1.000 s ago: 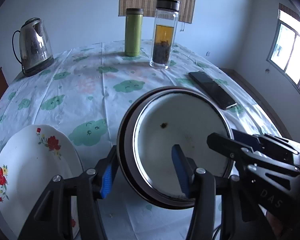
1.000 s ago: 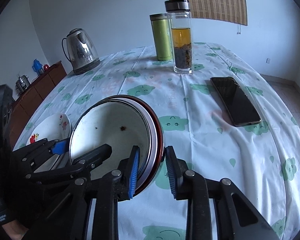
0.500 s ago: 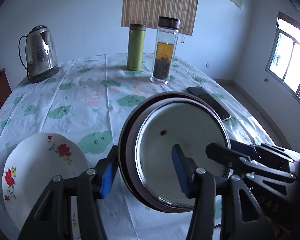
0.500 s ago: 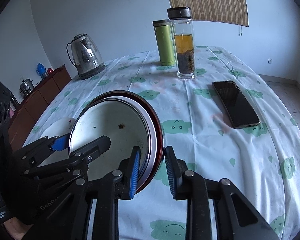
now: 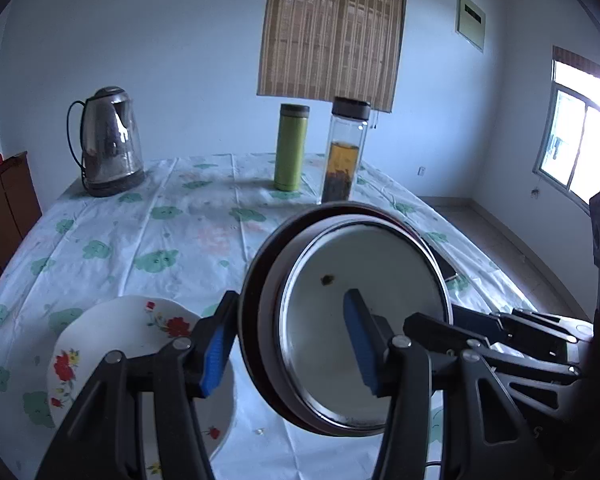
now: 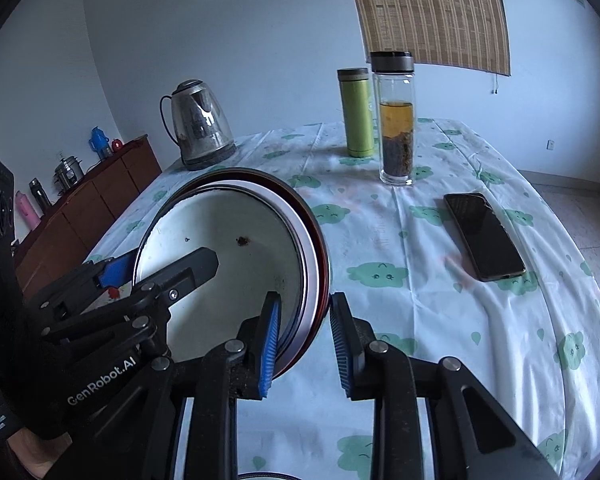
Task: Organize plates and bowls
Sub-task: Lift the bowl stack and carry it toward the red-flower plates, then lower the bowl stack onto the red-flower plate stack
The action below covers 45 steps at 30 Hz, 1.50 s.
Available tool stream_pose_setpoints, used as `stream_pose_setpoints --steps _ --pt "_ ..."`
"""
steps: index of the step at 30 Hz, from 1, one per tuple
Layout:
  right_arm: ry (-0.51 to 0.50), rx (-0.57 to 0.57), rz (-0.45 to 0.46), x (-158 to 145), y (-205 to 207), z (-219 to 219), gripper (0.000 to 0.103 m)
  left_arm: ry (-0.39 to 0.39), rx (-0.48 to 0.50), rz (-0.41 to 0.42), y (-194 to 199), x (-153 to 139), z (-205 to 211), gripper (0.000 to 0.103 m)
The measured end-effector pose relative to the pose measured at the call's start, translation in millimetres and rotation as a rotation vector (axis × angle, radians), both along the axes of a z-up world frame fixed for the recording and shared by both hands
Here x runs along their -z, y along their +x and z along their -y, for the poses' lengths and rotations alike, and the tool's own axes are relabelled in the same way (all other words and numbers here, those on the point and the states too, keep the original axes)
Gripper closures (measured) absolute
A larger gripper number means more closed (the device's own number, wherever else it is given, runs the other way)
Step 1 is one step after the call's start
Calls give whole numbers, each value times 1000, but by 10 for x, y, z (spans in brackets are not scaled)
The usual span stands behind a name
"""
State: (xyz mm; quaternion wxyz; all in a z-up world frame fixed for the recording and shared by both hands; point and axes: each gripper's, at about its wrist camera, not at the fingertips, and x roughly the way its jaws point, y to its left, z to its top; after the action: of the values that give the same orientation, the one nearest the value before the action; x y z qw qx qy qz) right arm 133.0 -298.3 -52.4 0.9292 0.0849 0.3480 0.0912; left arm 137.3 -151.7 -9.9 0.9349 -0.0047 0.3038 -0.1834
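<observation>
**A:** Two hand-held grippers are carrying a nested stack, a white enamel bowl with a dark rim point(image 5: 364, 320) sitting inside a wider dark red-brown rimmed dish point(image 5: 260, 292), above the round table in its white cloth printed with green clouds point(image 6: 440, 280). Where exactly is each one taking hold?

**B:** The left gripper point(image 5: 288, 344) is straddling the stack's near-left edge, one blue pad outside the dish and one inside the bowl, its fingers at a middling spread and pressing on both walls together. The right gripper point(image 6: 305, 344) is doing the same on the opposite edge with narrower fingers; the inner pad is lying against the bowl, though whether the outer pad is fully touching the dish is hard to tell from its own camera.

**A:** And how is the load likely behaving?

**B:** Probably stiff and fairly light, judging by the thin walls (enamelled metal, by the look of it), but glossy and slippery, so the bowl could be sliding within the dish while the stack is tilting toward the cameras. Enamel chips, too. Gripping both rims at once, on opposite sides, looks the sensible hold.

**A:** Anything waiting below?

**B:** A white ceramic plate with red flowers point(image 5: 112, 344) is lying on the cloth just left of the stack, fragile and apparently untouched.
</observation>
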Motion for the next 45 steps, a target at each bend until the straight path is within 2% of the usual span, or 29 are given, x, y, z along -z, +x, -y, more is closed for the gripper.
stream_pose_setpoints --steps 7,13,29,45 --pt "-10 -40 20 -87 -16 -228 76 -35 -38 23 -76 -70 -298 51" --pt "-17 -81 28 -139 10 -461 76 -32 -76 40 -128 -95 -506 51" --pt "-16 -217 -12 -119 80 -1092 75 0 -174 -4 -202 -6 -1143 51" --pt "-13 -276 -88 80 181 -1385 75 25 -210 -77 -109 178 -1375 51"
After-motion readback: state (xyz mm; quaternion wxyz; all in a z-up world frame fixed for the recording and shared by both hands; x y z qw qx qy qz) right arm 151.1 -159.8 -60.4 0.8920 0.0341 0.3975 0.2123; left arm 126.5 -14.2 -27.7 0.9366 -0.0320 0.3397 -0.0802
